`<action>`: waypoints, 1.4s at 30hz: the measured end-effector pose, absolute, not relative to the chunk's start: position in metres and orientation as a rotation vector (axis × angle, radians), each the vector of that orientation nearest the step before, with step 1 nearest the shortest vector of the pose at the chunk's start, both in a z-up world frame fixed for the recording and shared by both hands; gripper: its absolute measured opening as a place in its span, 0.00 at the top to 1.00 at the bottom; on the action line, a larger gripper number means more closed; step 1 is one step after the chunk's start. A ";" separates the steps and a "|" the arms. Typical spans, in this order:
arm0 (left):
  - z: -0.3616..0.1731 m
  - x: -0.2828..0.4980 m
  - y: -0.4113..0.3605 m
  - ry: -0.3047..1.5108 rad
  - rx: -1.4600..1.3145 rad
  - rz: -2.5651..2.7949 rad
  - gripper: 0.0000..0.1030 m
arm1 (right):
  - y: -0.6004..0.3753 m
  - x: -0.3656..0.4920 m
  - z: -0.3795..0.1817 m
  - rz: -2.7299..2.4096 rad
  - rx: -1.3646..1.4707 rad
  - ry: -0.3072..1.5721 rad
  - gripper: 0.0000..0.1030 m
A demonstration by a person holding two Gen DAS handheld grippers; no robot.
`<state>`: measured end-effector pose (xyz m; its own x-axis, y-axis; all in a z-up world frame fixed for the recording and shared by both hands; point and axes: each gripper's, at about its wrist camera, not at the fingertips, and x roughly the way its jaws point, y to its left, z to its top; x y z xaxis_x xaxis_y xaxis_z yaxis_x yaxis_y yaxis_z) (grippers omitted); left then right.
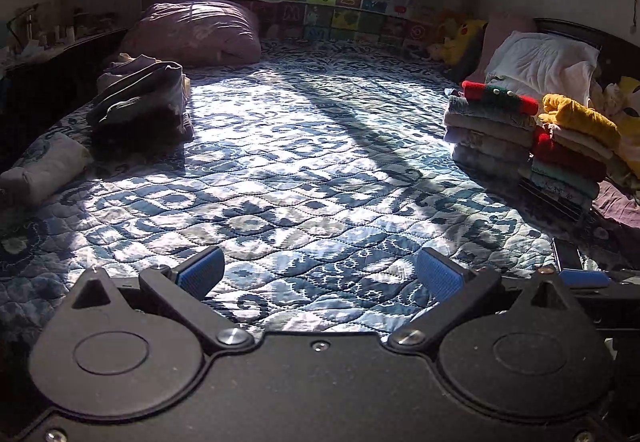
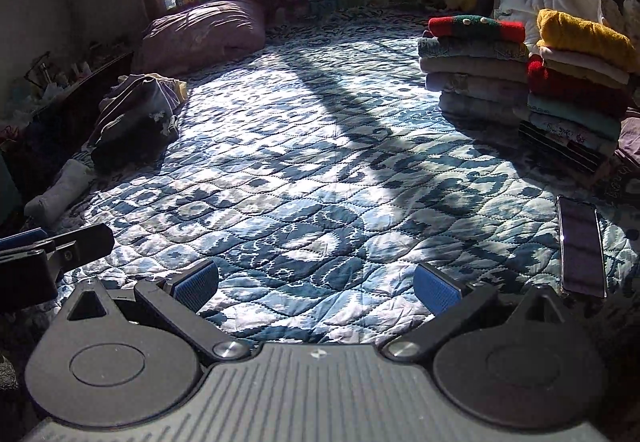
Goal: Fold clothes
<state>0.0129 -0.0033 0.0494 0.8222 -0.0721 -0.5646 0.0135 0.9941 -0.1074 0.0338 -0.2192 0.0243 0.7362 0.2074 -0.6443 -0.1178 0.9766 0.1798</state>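
A heap of unfolded dark and mauve clothes [image 1: 140,104] [image 2: 136,118] lies at the left side of the bed. Two stacks of folded clothes stand at the right: one topped by a red and green knit [image 1: 496,98] [image 2: 476,27], the other by a mustard sweater [image 1: 576,118] [image 2: 580,32]. My left gripper [image 1: 320,274] hovers low over the blue patterned quilt [image 1: 312,170], open and empty. My right gripper [image 2: 316,284] is likewise open with nothing between its blue pads. The left gripper's finger [image 2: 60,242] shows at the left edge of the right wrist view.
A phone [image 2: 582,246] lies on the quilt near the right gripper. A mauve duvet bundle [image 1: 196,32] sits at the back left, white pillows [image 1: 544,62] and yellow plush toys [image 1: 460,36] at the back right. A rolled pale cloth [image 1: 40,172] lies at the left edge.
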 end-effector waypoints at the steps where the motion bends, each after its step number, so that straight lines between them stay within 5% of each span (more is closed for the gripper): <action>1: 0.047 0.011 -0.002 0.619 -0.113 -0.049 0.00 | -0.218 0.031 0.024 0.173 0.119 0.720 0.01; 42: 0.040 -0.017 0.018 0.633 -0.122 0.005 0.00 | -0.184 0.002 0.033 0.137 0.033 0.674 0.01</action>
